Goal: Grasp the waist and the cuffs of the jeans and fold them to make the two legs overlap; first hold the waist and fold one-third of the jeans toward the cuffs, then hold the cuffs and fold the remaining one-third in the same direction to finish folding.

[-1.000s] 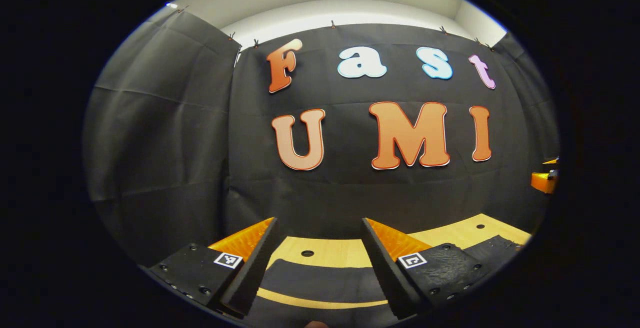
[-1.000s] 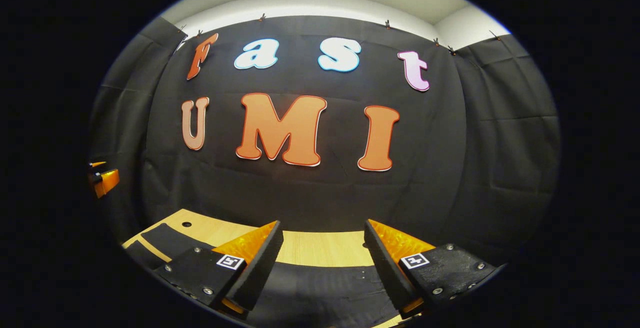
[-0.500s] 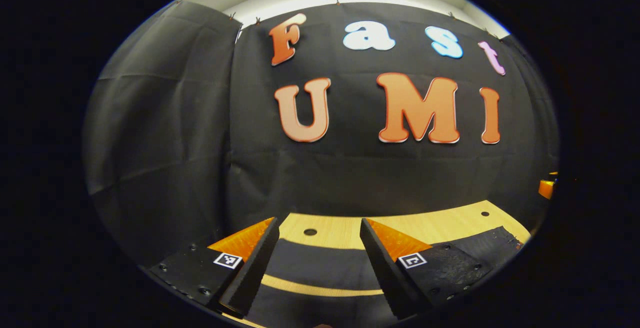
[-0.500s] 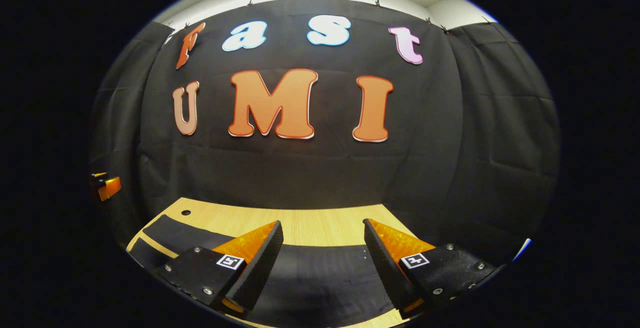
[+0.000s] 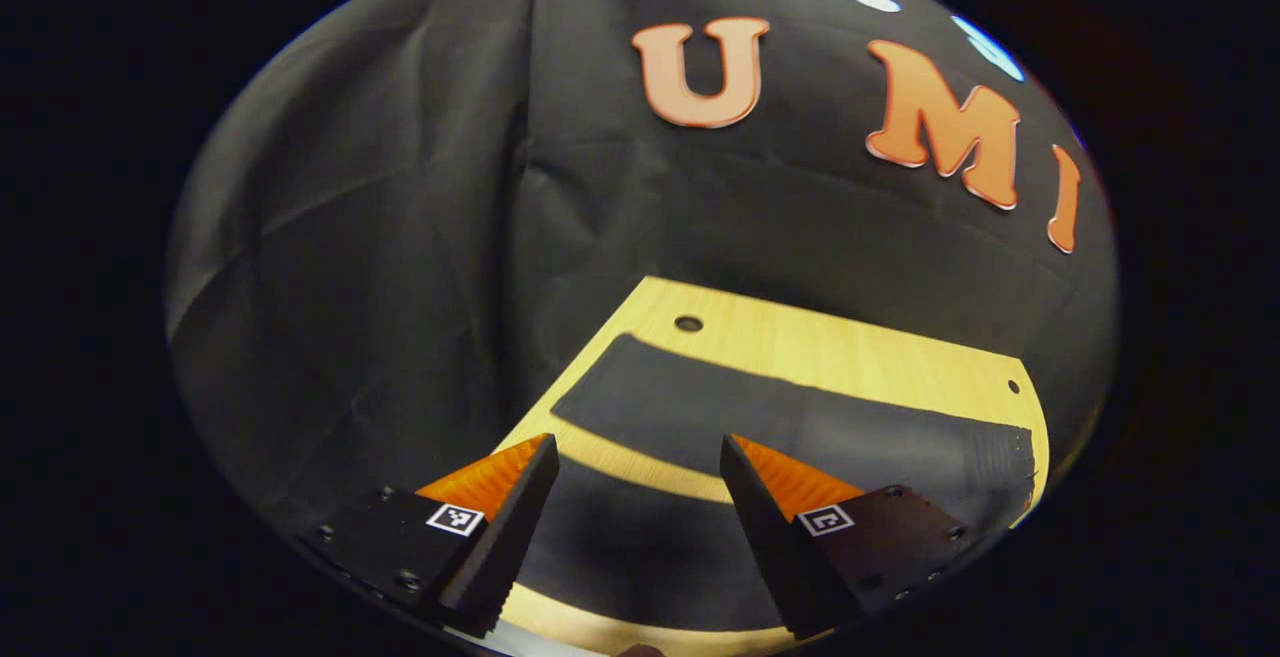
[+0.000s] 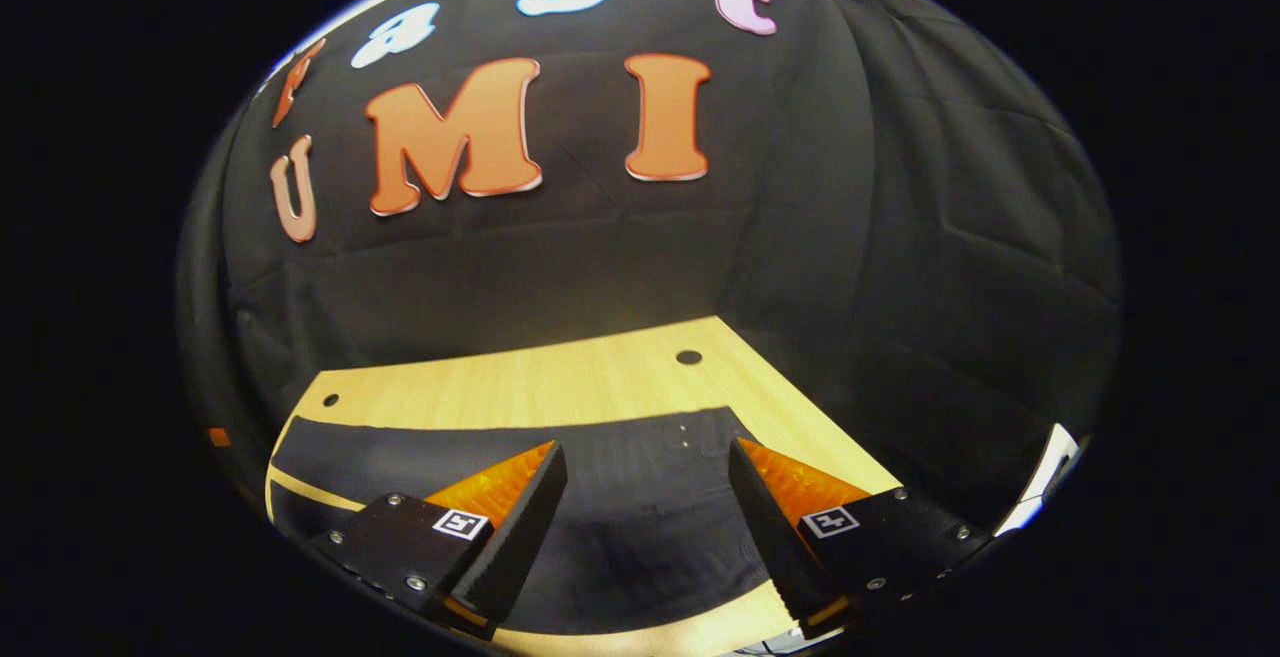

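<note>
Black jeans lie flat on the light wooden table (image 5: pixel 830 352). In the left gripper view the far leg (image 5: pixel 790 422) runs across the table and the near leg (image 5: pixel 630 547) lies under my fingers, with a strip of bare wood between the two legs. My left gripper (image 5: pixel 636 443) hovers open over that strip and holds nothing. In the right gripper view the wide upper part of the jeans (image 6: pixel 620 517) spreads below my right gripper (image 6: pixel 647 445), which is open and holds nothing. Whether either gripper touches the cloth cannot be told.
The black cloth wall (image 5: pixel 400 267) closes in the table's back and sides, close behind the jeans. Small round holes (image 5: pixel 688 323) (image 6: pixel 688 357) mark the tabletop (image 6: pixel 540 387) near its far corners. Bare wood lies between the jeans and the wall.
Both views have tipped downward, so much more of the table and jeans shows and the wall has slid up. Both grippers have stayed open.
</note>
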